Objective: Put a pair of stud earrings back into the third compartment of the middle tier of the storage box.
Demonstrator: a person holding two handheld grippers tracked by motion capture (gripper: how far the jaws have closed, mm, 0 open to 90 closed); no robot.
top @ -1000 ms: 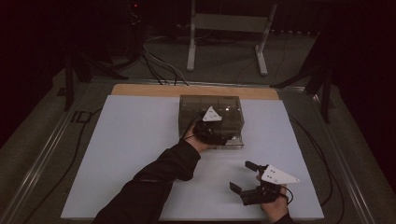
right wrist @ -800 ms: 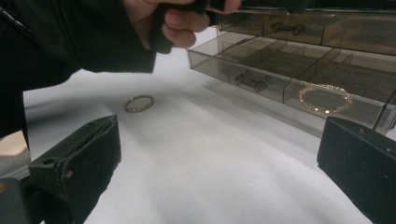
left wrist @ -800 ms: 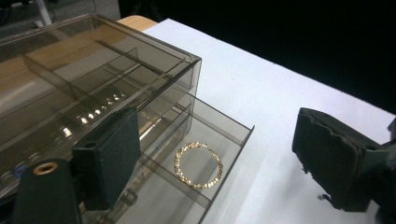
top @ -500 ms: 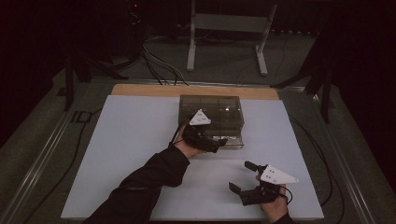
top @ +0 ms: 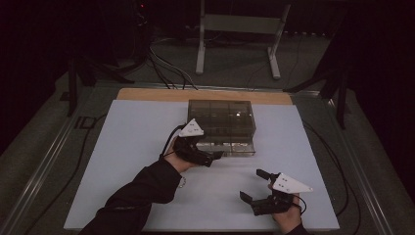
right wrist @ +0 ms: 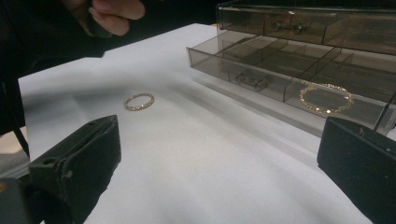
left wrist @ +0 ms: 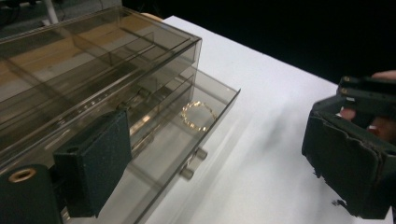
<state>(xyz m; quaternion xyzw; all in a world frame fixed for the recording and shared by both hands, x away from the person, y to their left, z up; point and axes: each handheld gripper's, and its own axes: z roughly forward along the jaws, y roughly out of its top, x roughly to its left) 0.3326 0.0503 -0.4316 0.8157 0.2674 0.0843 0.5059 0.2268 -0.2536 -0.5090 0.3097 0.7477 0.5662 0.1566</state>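
Note:
A smoky clear drawer box (top: 222,117) stands at the back middle of the white table (top: 132,147), its bottom drawer (left wrist: 205,135) pulled out. A gold bracelet (left wrist: 198,114) lies in that drawer, also seen as the bracelet (right wrist: 326,98) in the right gripper view. A second gold bracelet (right wrist: 138,101) lies loose on the table. My left gripper (top: 215,156) sits at the drawer's front left corner; its jaws have just been opening and stand open with nothing pressed between them (left wrist: 219,177). My right gripper (top: 254,186) rests open near the front edge, empty (right wrist: 219,186).
A wooden strip (top: 147,94) borders the table's far edge. Behind it stand a metal stand (top: 240,29) and cables on the floor (top: 166,63). Cables trail along both sides of the table. The left sleeve (top: 142,191) crosses the near middle.
My left gripper has drawn back leftward and toward the person, from over the box's front to the drawer's left corner. The right gripper has stayed put.

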